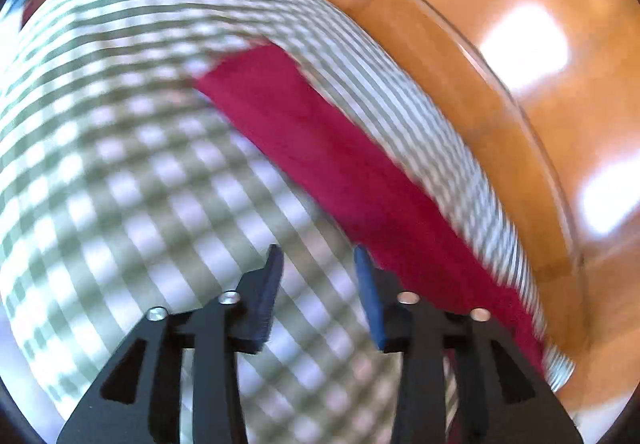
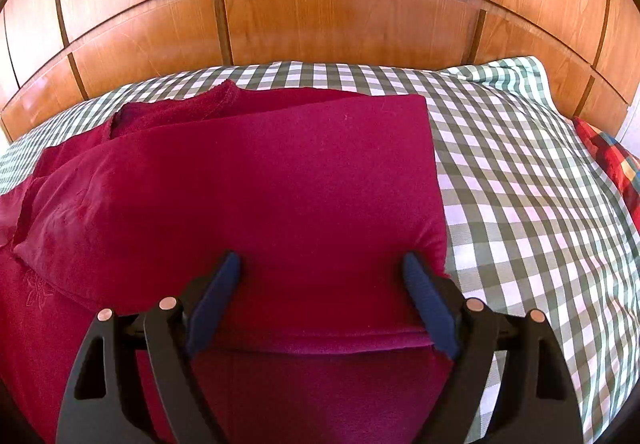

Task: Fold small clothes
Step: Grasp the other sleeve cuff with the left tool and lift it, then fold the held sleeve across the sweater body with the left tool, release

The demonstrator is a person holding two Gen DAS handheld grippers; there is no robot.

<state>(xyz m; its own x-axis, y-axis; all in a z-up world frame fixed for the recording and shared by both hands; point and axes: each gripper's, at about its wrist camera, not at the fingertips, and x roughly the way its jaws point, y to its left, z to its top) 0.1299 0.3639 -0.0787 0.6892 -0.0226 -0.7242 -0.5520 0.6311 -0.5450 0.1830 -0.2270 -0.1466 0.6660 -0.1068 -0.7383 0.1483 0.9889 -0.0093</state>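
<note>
Red garment [image 2: 260, 180] spreads toward twelve o'clock under the spread, empty right gripper [image 2: 322, 264]; left gripper [image 1: 318, 256] parted, empty, its view blurred

No text, label, brand, number or sign can be read in either view.
</note>
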